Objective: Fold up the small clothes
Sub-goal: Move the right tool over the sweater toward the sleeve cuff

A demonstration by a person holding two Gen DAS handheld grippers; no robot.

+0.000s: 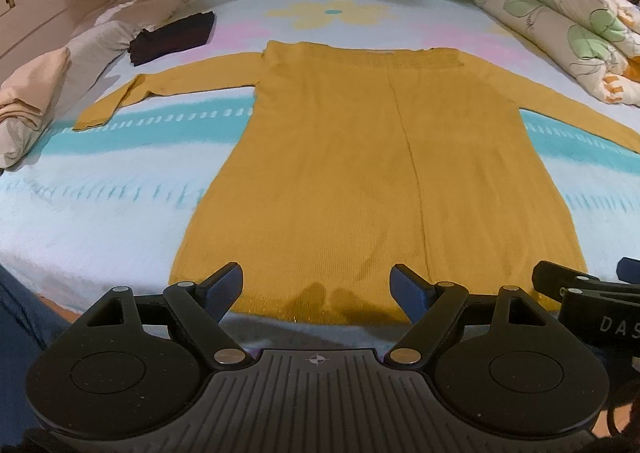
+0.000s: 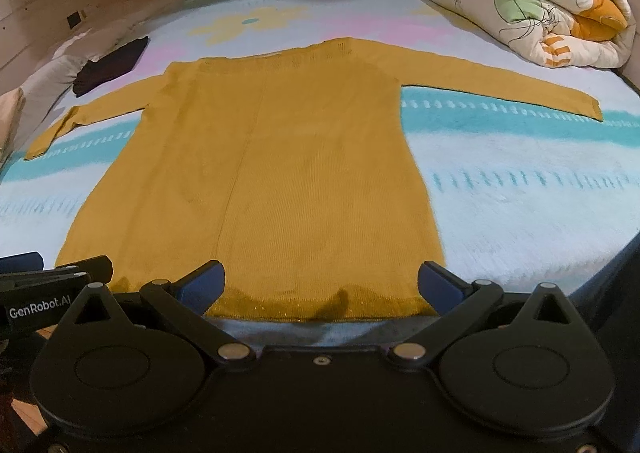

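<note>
A mustard-yellow knit sweater (image 1: 360, 157) lies spread flat, hem toward the cameras, on a bed (image 1: 100, 213) covered with a pale sheet striped in turquoise and printed with a large flower. Its neckline points to the headboard; both sleeves stretch outward, the left one bent at the cuff. A crease runs down the middle of the body.

The left gripper (image 1: 318, 287) hangs just above the hem, angled steeply down, its blue-padded jaws spread wide with nothing between them. The right gripper (image 2: 320, 285) takes the same tilted pose beside it over the hem's right half, jaws likewise wide apart and empty. Each tool shows at the edge of the other's view, the two close together, side by side.

Around the sweater: a folded dark garment (image 1: 172, 37) near the upper left of the bed, pale folded cloths (image 1: 36, 93) stacked along the left edge, and a rolled floral quilt (image 2: 532, 1) in the far right corner.
</note>
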